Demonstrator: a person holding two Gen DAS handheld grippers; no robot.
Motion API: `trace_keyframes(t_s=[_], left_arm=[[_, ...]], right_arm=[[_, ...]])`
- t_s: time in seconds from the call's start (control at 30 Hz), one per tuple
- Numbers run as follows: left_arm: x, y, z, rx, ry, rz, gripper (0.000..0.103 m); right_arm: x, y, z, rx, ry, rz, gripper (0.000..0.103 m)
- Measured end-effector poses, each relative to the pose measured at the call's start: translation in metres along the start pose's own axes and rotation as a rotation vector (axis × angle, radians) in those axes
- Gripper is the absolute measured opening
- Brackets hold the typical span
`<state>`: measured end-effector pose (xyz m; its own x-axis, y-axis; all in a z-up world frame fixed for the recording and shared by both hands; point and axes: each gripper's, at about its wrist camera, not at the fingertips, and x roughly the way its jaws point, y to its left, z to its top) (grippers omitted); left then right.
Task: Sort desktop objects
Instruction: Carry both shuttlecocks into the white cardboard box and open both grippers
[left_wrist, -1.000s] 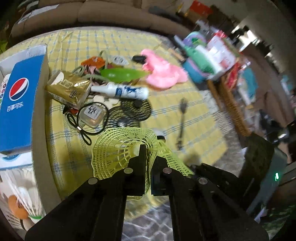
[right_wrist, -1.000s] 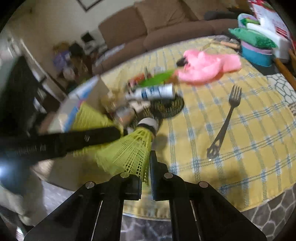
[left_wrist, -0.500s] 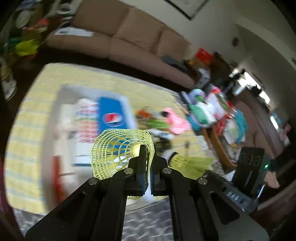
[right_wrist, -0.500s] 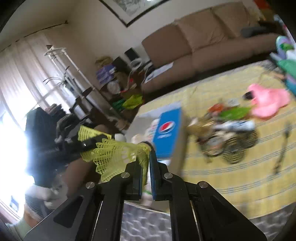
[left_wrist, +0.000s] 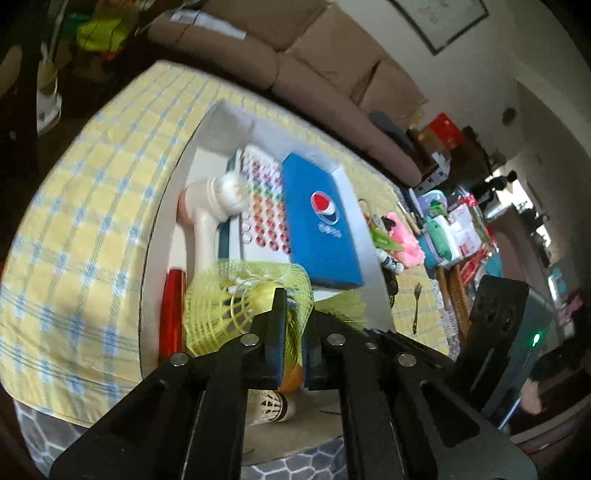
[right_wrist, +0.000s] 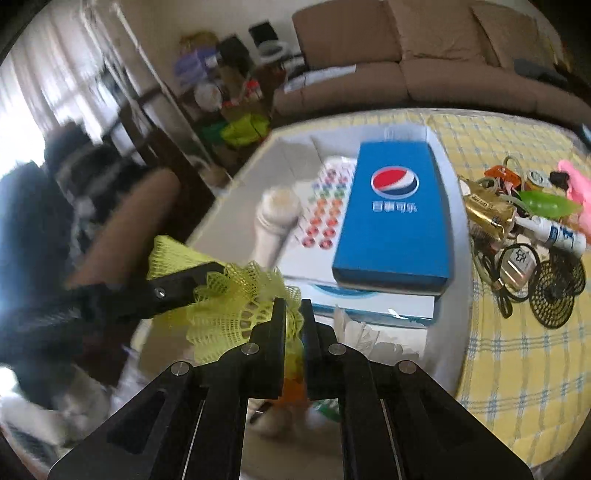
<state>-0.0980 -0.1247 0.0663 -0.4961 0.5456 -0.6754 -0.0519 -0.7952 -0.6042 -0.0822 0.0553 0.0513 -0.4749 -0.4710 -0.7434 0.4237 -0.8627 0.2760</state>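
Note:
My left gripper is shut on the rim of a yellow plastic shuttlecock and holds it over the near end of a white box. My right gripper is shut on a second yellow shuttlecock, right beside the first. In the right wrist view the left gripper's finger comes in from the left with its shuttlecock. In the box lie a blue Pepsi box, a white brush, a red tube and a white feather shuttlecock.
Right of the box, on the yellow checked cloth, a pile holds a gold packet, a white tube, a green pod, a black mesh disc and a cable. A fork lies further right. A brown sofa stands behind.
Both grippers have swung left from above the pile to above the white box, each still carrying its yellow shuttlecock.

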Motion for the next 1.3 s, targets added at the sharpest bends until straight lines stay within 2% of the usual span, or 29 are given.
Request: trace_keyframes(t_s=[0.03, 0.1, 0.17, 0.4, 0.47, 0.5, 0.57, 0.67, 0.7, 0.8, 0.9, 1.0, 1.07, 1.17, 1.23, 1.3], left_arm=[[0.0, 0.005, -0.003, -0.019, 0.014, -0.015, 0.019], [-0.006, 0.007, -0.006, -0.029, 0.009, -0.034, 0.052], [-0.021, 0.006, -0.009, -0.022, -0.014, -0.055, 0.062], [-0.061, 0.015, -0.002, -0.009, -0.111, -0.05, 0.062], [-0.058, 0.015, 0.0, 0.001, -0.1, -0.043, 0.059], [-0.053, 0.015, 0.0, 0.007, -0.091, -0.048, 0.054], [-0.049, 0.015, 0.0, 0.012, -0.077, -0.058, 0.052], [-0.046, 0.025, -0.008, -0.012, -0.074, -0.097, 0.052], [-0.046, 0.028, -0.01, -0.024, -0.07, -0.109, 0.052], [-0.051, 0.034, -0.006, -0.047, -0.048, -0.152, 0.052], [-0.066, 0.038, -0.004, -0.055, -0.088, -0.171, 0.054], [-0.07, 0.046, -0.003, -0.092, -0.09, -0.196, 0.054], [-0.069, 0.048, -0.001, -0.103, -0.083, -0.205, 0.054], [-0.064, 0.042, -0.002, -0.08, -0.065, -0.206, 0.06], [-0.061, 0.031, -0.006, -0.036, -0.051, -0.179, 0.062], [-0.058, 0.018, -0.011, 0.034, -0.045, -0.127, 0.073]], right_arm=[[0.003, 0.002, -0.003, -0.014, 0.014, -0.008, 0.009], [0.002, 0.003, -0.009, -0.03, 0.02, 0.007, 0.01], [0.002, 0.006, -0.013, -0.054, 0.039, -0.024, 0.011], [-0.012, 0.015, -0.013, -0.067, 0.007, -0.034, 0.012], [-0.015, 0.024, -0.01, -0.114, -0.008, -0.139, 0.012], [-0.015, 0.027, -0.008, -0.139, -0.013, -0.182, 0.012], [-0.015, 0.03, -0.006, -0.163, -0.008, -0.212, 0.012], [-0.016, 0.033, -0.003, -0.147, 0.0, -0.182, 0.012], [-0.018, 0.034, -0.001, -0.129, -0.006, -0.149, 0.012], [-0.025, 0.032, 0.004, -0.071, -0.023, -0.107, 0.013], [-0.039, 0.024, 0.007, -0.002, -0.069, -0.094, 0.014], [-0.049, 0.011, 0.009, 0.068, -0.089, -0.092, 0.023], [-0.053, 0.004, 0.008, 0.102, -0.092, -0.092, 0.024], [-0.064, -0.004, 0.002, 0.124, -0.091, -0.096, 0.029], [-0.07, -0.006, -0.002, 0.107, -0.086, -0.123, 0.048], [-0.076, -0.008, -0.009, 0.082, -0.08, -0.153, 0.059]])
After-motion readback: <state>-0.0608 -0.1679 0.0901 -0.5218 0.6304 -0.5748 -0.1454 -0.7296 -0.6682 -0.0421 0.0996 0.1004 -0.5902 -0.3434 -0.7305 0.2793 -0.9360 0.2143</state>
